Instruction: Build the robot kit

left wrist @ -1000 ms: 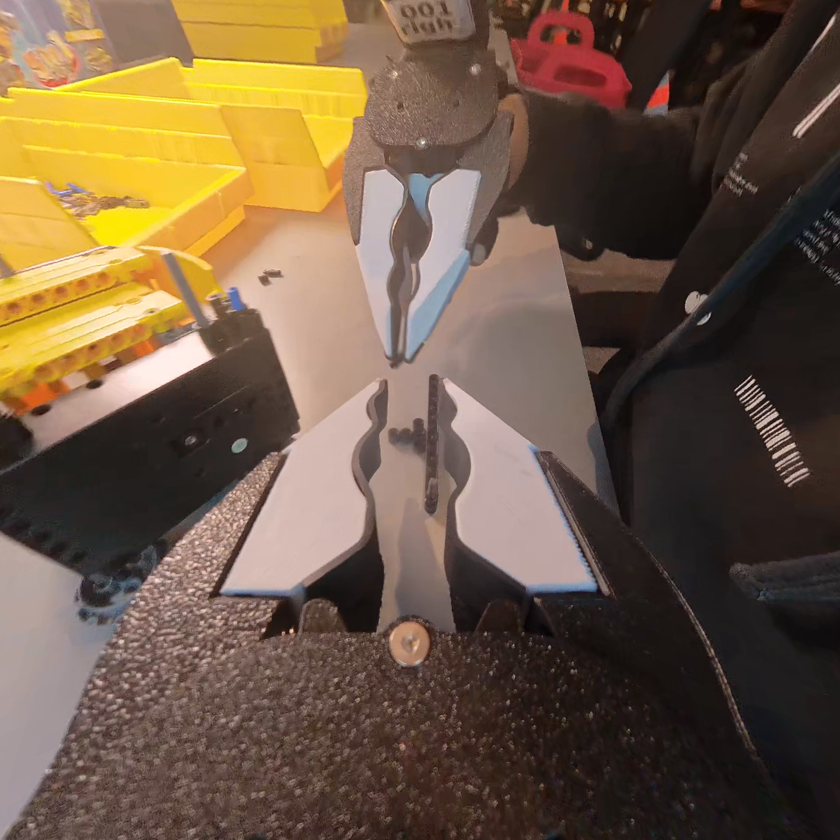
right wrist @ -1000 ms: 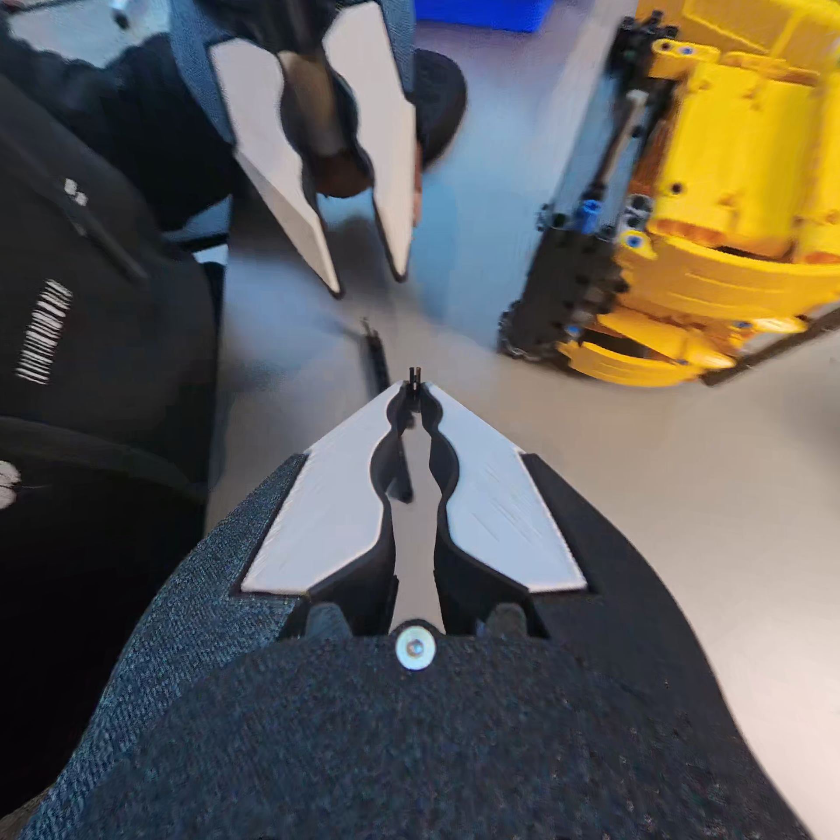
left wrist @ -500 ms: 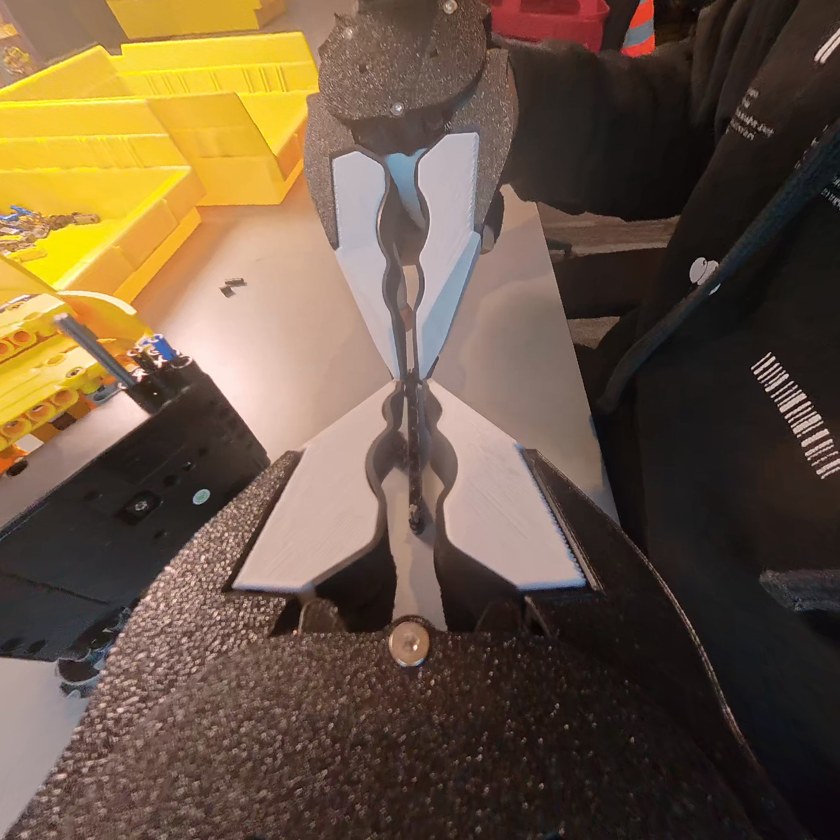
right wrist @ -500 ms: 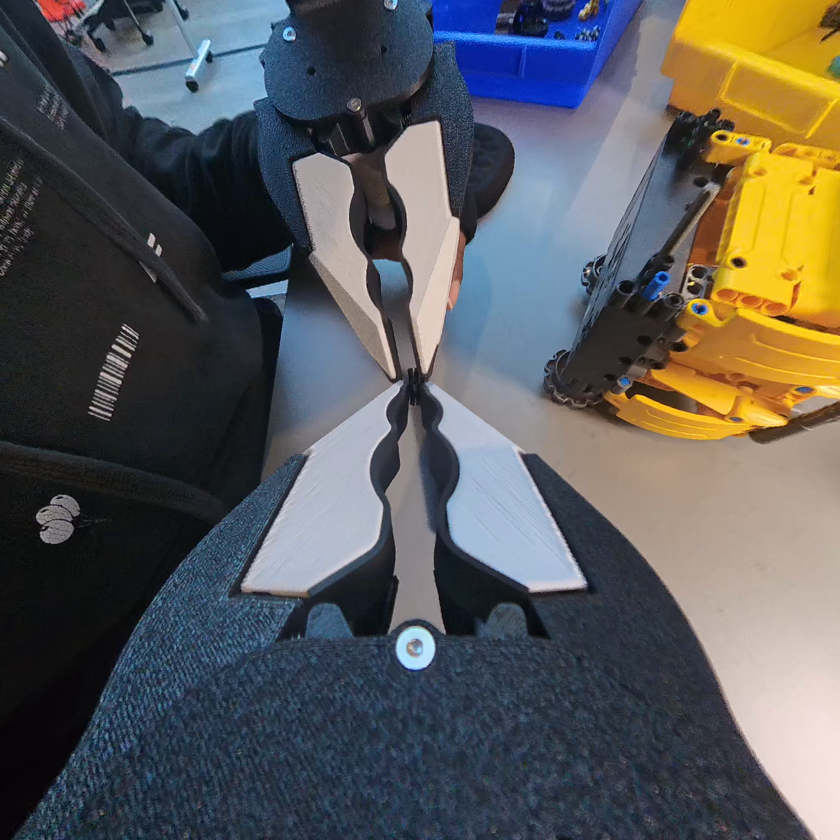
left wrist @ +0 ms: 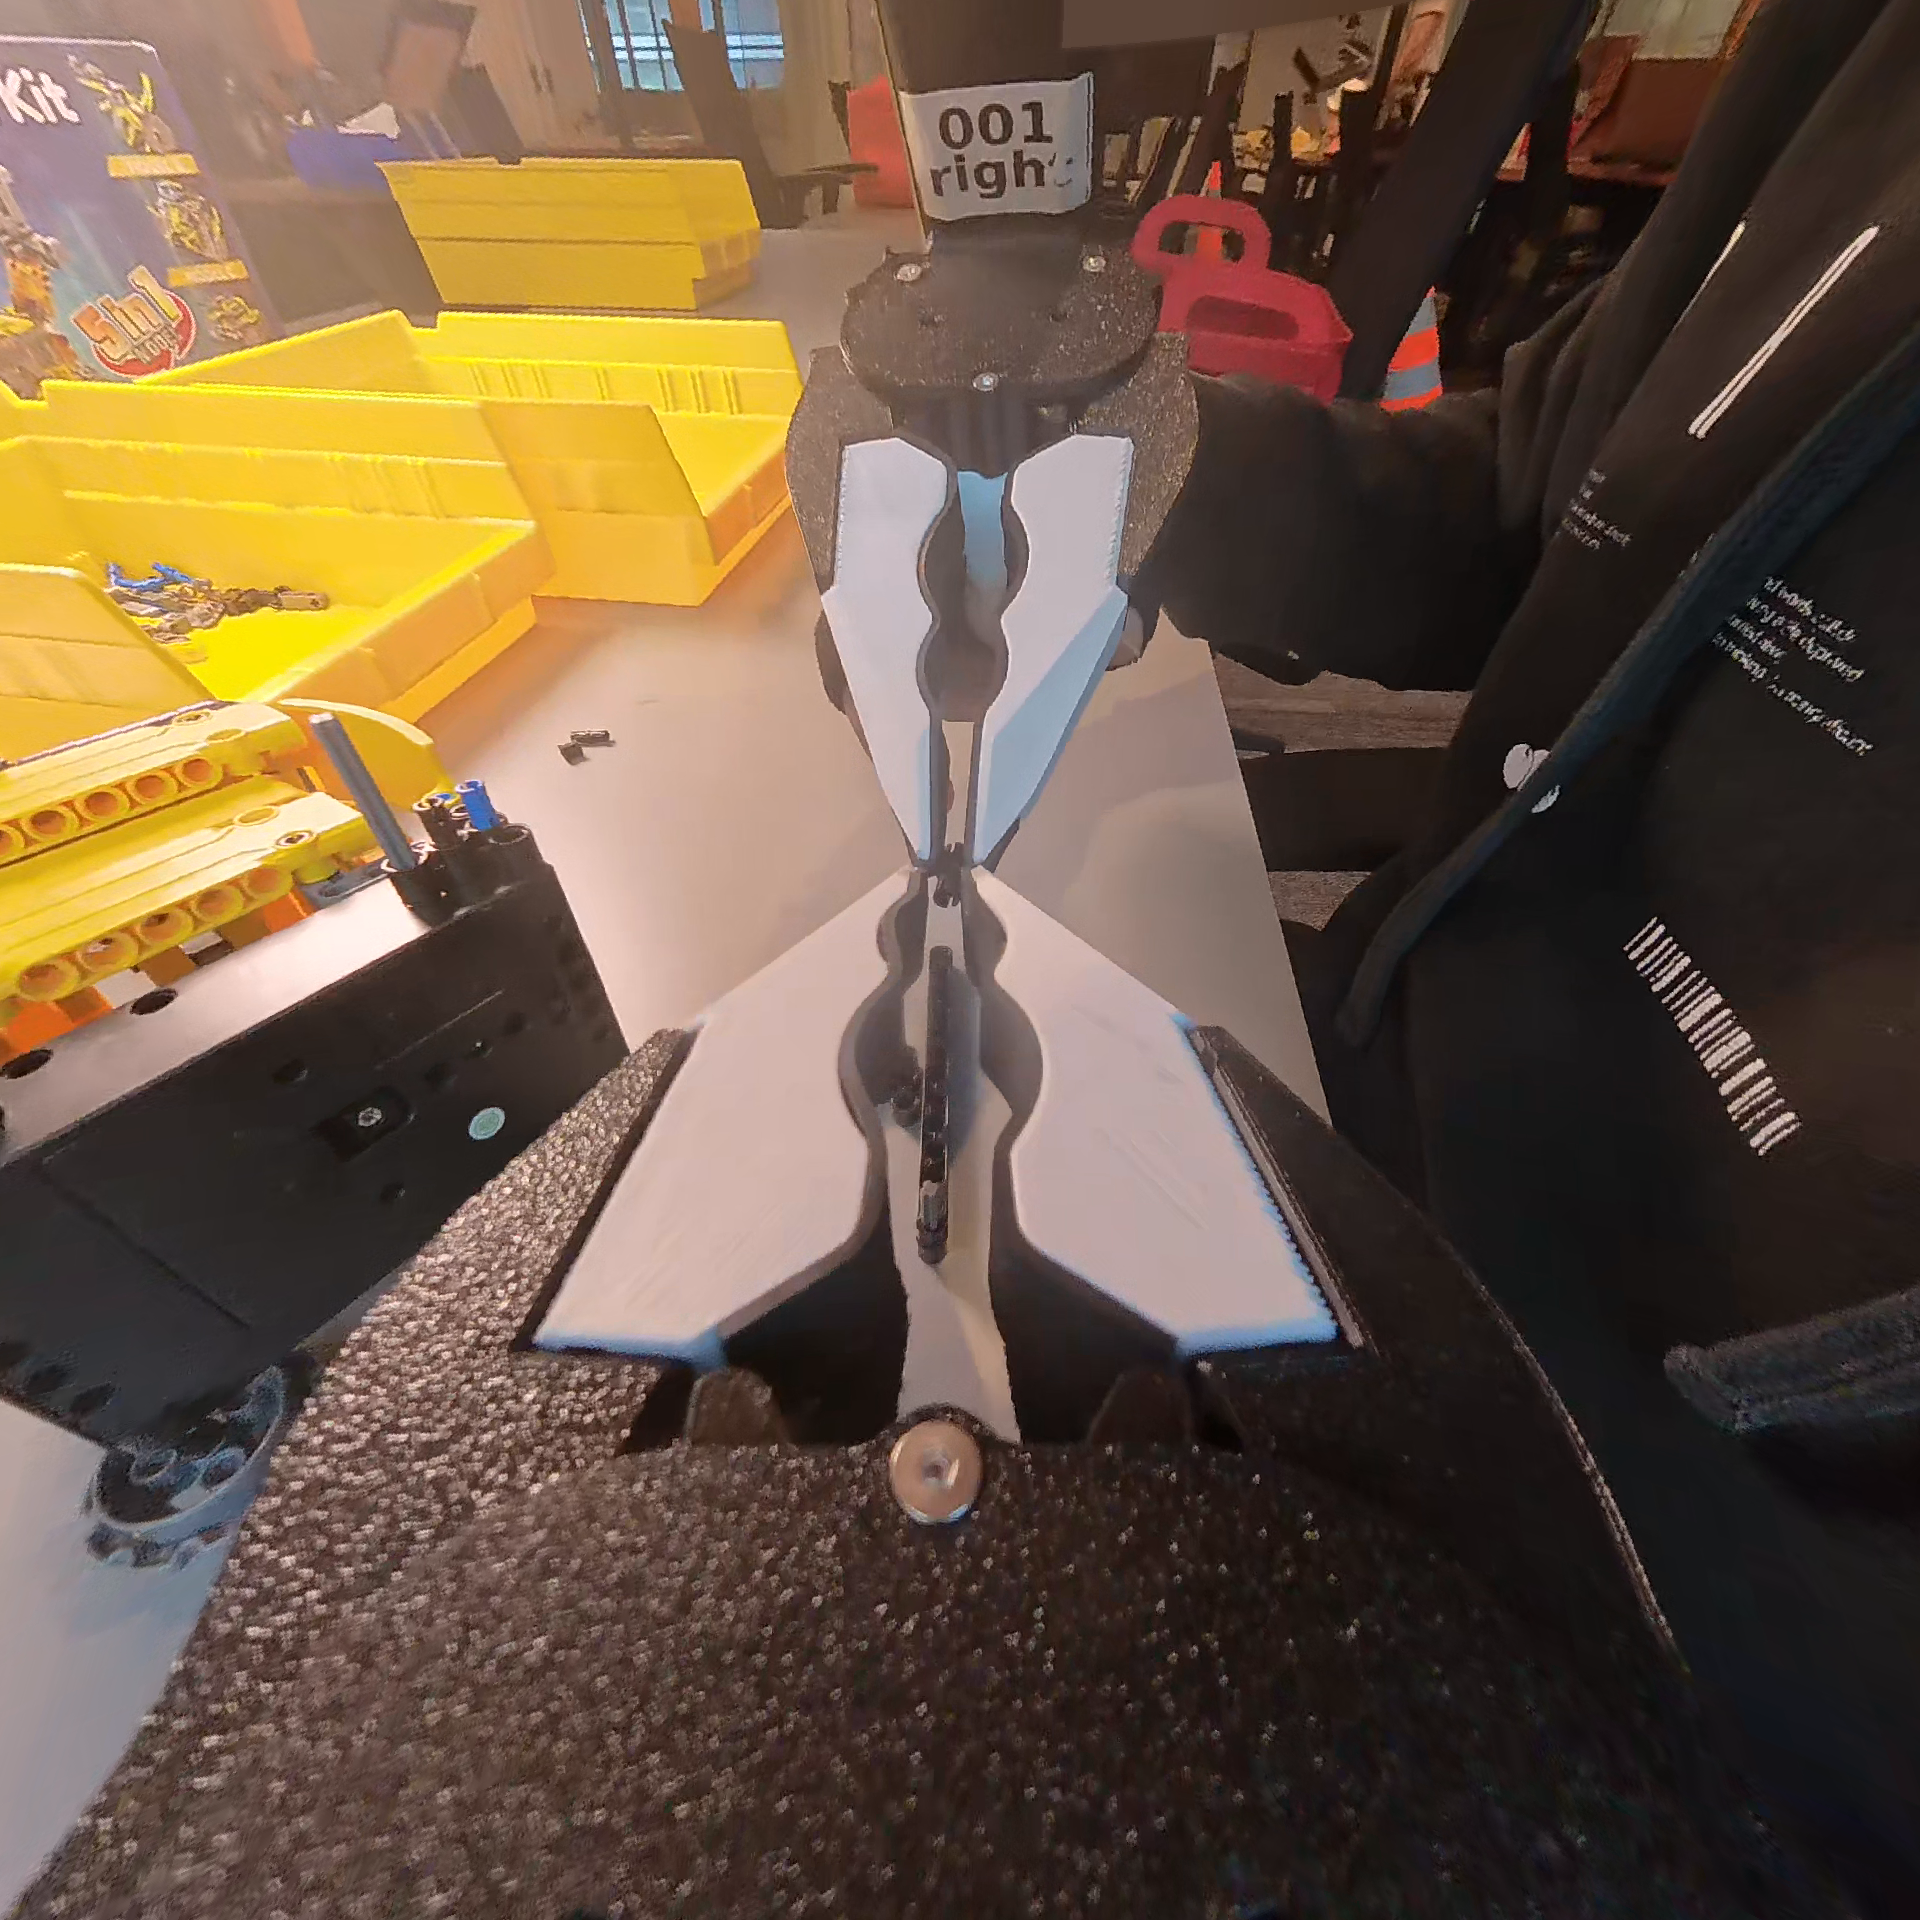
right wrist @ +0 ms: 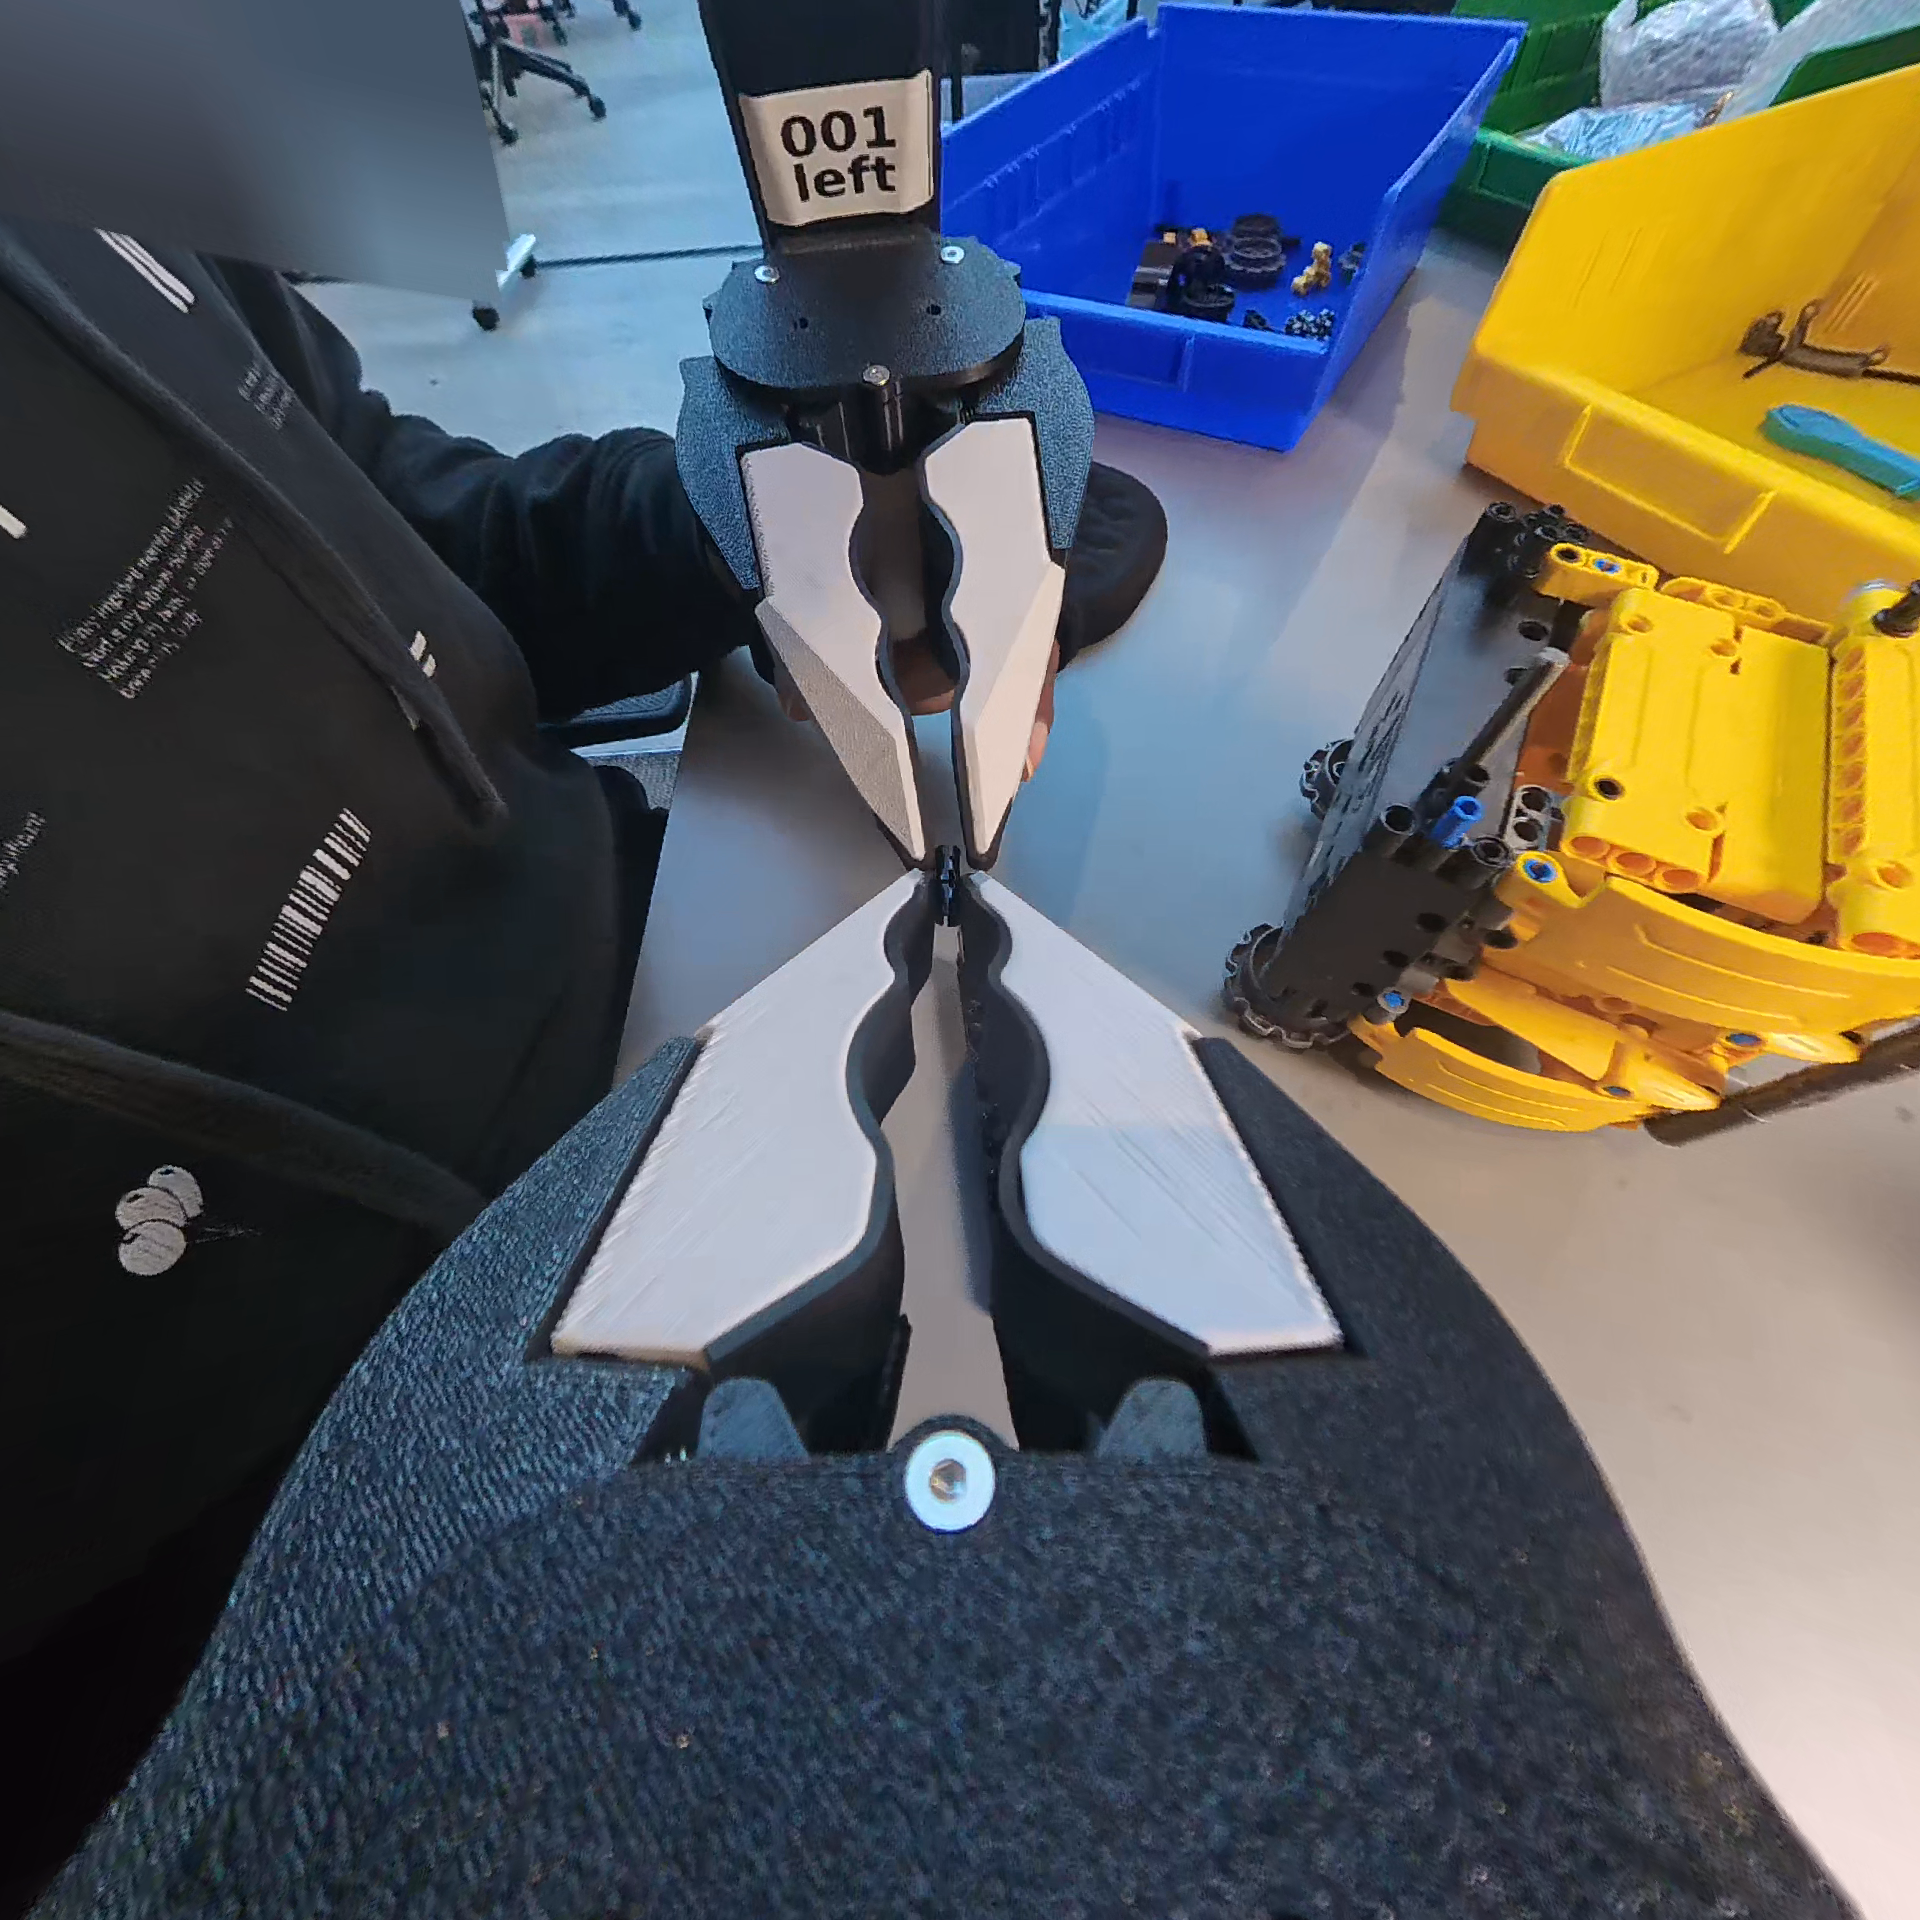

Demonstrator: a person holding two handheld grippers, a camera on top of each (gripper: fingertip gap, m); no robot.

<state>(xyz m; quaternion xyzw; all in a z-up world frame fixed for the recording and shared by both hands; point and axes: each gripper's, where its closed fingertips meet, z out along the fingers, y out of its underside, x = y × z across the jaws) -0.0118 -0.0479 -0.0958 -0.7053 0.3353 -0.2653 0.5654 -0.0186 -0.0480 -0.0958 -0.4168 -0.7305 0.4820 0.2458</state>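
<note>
The left gripper and right gripper meet tip to tip above the grey table. Both pairs of white, ridged fingers are closed on a small black pin; a slim black perforated beam appears to lie within the left gripper. A yellow-and-black brick-built vehicle stands nearby.
</note>
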